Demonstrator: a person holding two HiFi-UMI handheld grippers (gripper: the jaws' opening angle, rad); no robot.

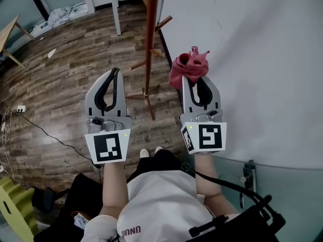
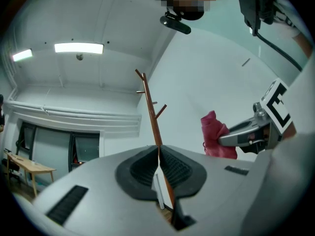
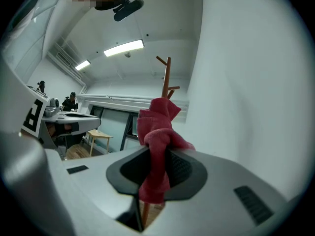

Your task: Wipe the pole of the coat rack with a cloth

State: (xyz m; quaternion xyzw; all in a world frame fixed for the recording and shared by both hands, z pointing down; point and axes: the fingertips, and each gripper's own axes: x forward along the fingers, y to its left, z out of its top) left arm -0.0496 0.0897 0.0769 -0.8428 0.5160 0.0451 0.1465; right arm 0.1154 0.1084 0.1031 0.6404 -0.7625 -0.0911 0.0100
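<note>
- Beside the coat rack, on the side nearest the white wall, the right gripper holds a red cloth.
- Its jaws are squeezed tight on the middle of the cloth. A big bunch sticks out past the tips, which I think is there to rub with.
- On the other side of the coat rack, the left gripper has its jaws pressed together with nothing between them. It looks like a spare hand, maybe to steady the rack.
- The cloth is near the pole but not touching it, so I think the wiping has not begun.
- The pole is long, thin and round. It is reddish-brown wood and looks smooth.
- Short pegs stick out of the pole at a slant. At the bottom, legs spread out on the wooden floor.
- The cloth looks soft and fuzzy, and it is all crumpled up.
- Each gripper is hard and grey, with black ridged pads inside the jaws. The ridges likely help keep soft cloth from slipping out.
- To wipe, the cloth must press on the pole and slide along it. The pegs could snag the cloth on the way.
</note>
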